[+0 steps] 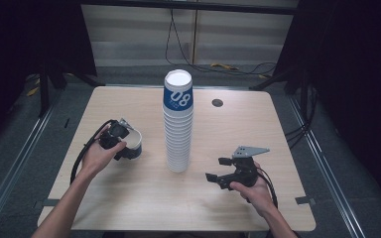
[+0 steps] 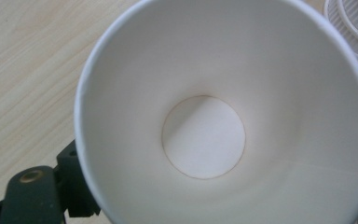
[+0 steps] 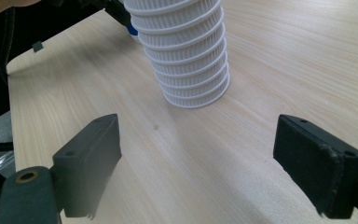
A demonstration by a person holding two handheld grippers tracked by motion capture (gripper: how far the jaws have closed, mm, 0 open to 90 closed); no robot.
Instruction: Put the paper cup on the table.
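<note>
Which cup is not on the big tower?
The single cup in the left gripper, left of the stack. It sits apart and shows its empty white inside; the rest are nested upside down.
</note>
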